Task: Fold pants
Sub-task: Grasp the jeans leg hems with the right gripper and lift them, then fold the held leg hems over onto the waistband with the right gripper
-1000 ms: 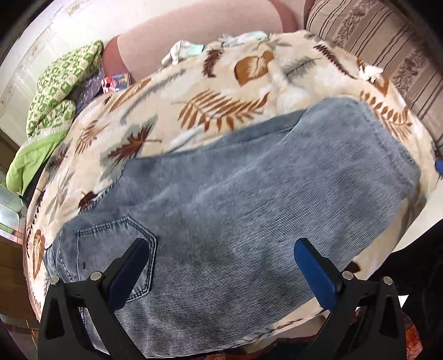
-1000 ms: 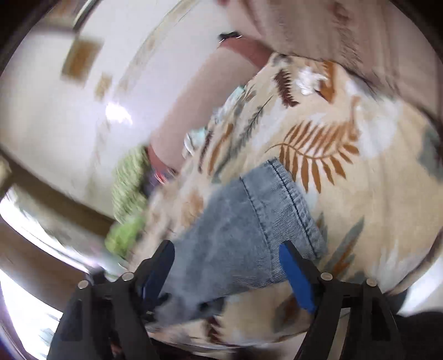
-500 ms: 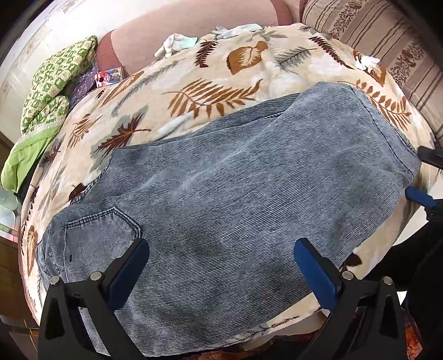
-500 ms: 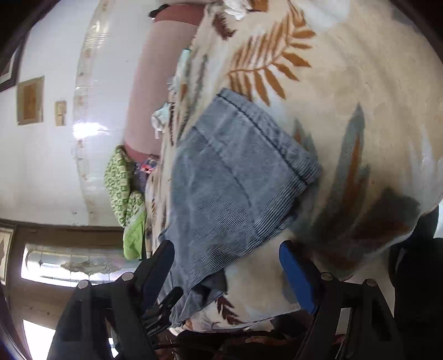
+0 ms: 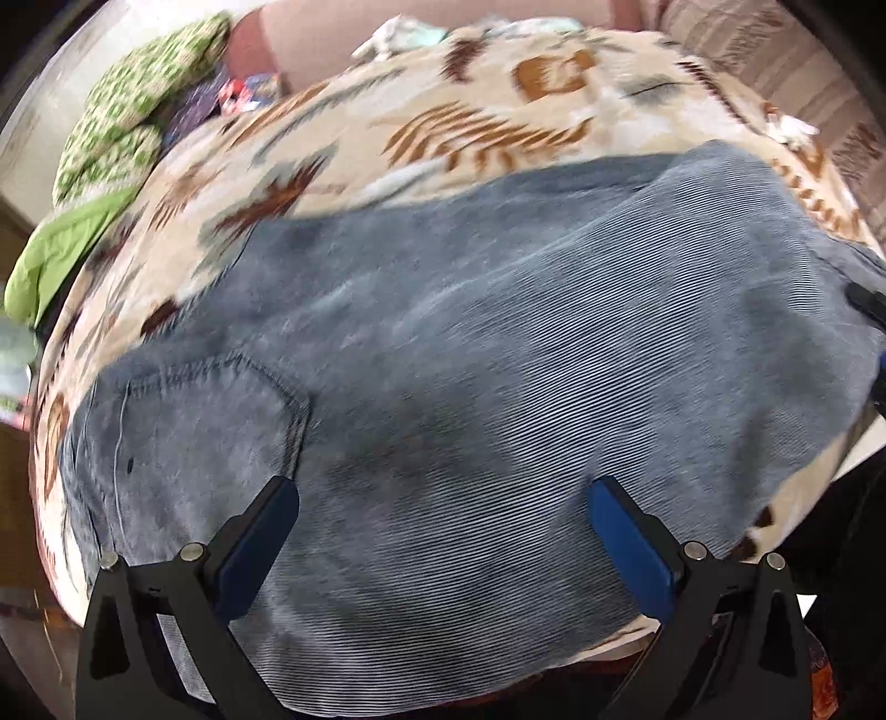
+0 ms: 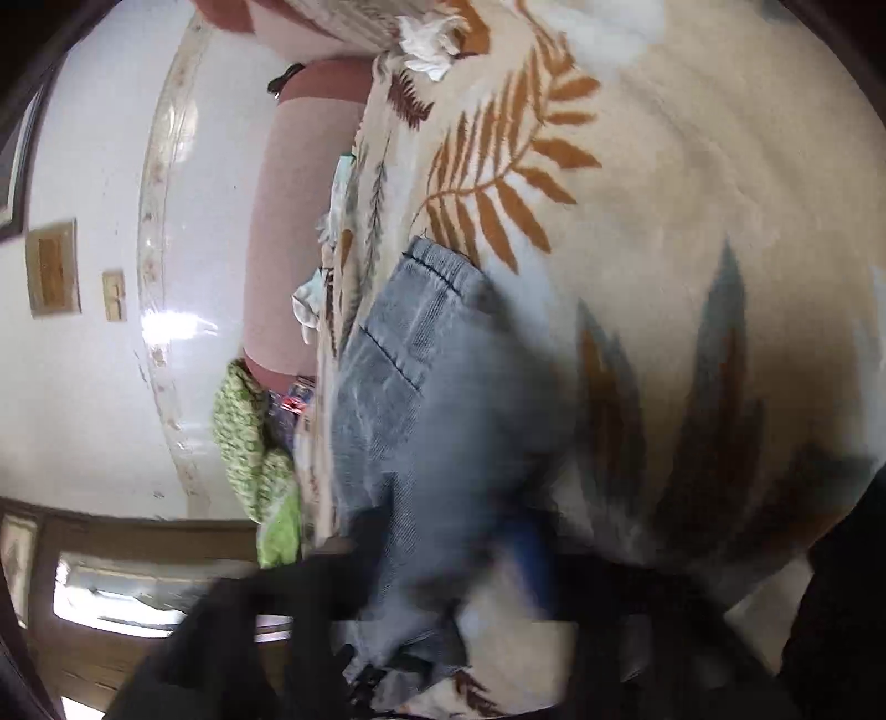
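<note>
Grey-blue denim pants (image 5: pixel 470 354) lie spread flat on a leaf-print blanket (image 5: pixel 470 122), back pocket (image 5: pixel 199 421) at the near left. My left gripper (image 5: pixel 443 531) is open and empty just above the pants' near edge. In the right wrist view the pants' leg end (image 6: pixel 421 399) runs down between the fingers of my right gripper (image 6: pixel 448 559). That view is blurred; one blue pad (image 6: pixel 531 559) shows close against the cloth. I cannot tell if the jaws have closed on it. The right gripper's tip (image 5: pixel 869 302) shows at the pants' right edge.
A green patterned cushion (image 5: pixel 138 105) and a lime cloth (image 5: pixel 61 255) lie at the far left. Small white clothes (image 5: pixel 398 39) lie by the pink sofa back (image 6: pixel 299 221). A striped cushion (image 5: pixel 775 61) is at the far right. The blanket edge drops off near me.
My right gripper has moved in onto the pants' leg end and its fingers look closer together. My left gripper has shifted slightly and stays open over the pants.
</note>
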Available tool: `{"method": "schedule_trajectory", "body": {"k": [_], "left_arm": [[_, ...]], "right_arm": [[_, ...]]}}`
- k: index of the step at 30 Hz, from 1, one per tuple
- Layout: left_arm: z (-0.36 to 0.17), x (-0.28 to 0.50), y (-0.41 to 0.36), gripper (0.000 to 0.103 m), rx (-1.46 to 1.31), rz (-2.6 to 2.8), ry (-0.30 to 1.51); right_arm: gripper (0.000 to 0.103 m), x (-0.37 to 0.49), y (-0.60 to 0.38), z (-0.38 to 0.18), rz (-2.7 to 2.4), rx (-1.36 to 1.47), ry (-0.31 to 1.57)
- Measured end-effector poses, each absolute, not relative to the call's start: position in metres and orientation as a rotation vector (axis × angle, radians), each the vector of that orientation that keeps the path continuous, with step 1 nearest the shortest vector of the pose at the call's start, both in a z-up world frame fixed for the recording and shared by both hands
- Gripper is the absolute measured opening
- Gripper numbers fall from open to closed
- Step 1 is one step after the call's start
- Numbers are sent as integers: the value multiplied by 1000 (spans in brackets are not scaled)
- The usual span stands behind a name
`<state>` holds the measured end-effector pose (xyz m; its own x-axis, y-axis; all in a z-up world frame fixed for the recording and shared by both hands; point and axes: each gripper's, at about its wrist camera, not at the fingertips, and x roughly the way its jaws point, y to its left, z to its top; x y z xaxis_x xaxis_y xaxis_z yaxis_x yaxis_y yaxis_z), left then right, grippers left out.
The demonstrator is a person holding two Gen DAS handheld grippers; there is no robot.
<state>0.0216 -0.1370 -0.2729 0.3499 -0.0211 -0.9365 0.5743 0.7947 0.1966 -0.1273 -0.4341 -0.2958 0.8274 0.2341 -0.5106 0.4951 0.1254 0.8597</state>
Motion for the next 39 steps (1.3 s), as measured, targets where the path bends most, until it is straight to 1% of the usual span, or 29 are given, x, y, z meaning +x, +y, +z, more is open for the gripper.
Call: {"method": "schedule_trajectory", "body": {"k": [2, 5, 9, 12, 16, 22, 26, 28, 29, 31, 33, 34, 36, 39], "left_arm": [[-277, 26, -129, 103, 524, -417, 1191], [-274, 29, -121, 103, 497, -418, 1197], [-263, 36, -106, 103, 480, -394, 1172], [-253, 46, -86, 103, 415, -369, 1168], [-239, 56, -58, 103, 336, -336, 1153], [-222, 75, 4, 103, 205, -260, 1130], [-212, 82, 50, 103, 136, -183, 1109], [-210, 85, 67, 103, 108, -153, 1102], [-210, 87, 73, 103, 98, -141, 1101], [-211, 88, 87, 103, 82, -123, 1108], [-213, 88, 94, 103, 70, -114, 1117], [-214, 88, 95, 103, 68, -117, 1120], [-216, 86, 92, 103, 75, -132, 1122], [-214, 82, 81, 103, 83, -159, 1121]], "right_arm": [[26, -123, -433, -294, -228, 1422, 650], [26, -124, -434, -283, -251, 1376, 624], [26, -117, -434, -253, -246, 1262, 597], [26, -101, -426, -219, -223, 1141, 590], [26, -68, -395, -170, -154, 969, 598], [26, -19, -309, -125, 7, 713, 671], [26, 11, -231, -134, 121, 557, 799], [26, 22, -196, -151, 183, 512, 886], [29, 28, -179, -163, 222, 500, 941], [31, 35, -148, -191, 302, 473, 1079], [31, 36, -127, -211, 314, 386, 1185], [31, 33, -122, -215, 305, 343, 1198], [31, 19, -125, -212, 332, 304, 1169], [32, -8, -146, -199, 413, 319, 1132]]}}
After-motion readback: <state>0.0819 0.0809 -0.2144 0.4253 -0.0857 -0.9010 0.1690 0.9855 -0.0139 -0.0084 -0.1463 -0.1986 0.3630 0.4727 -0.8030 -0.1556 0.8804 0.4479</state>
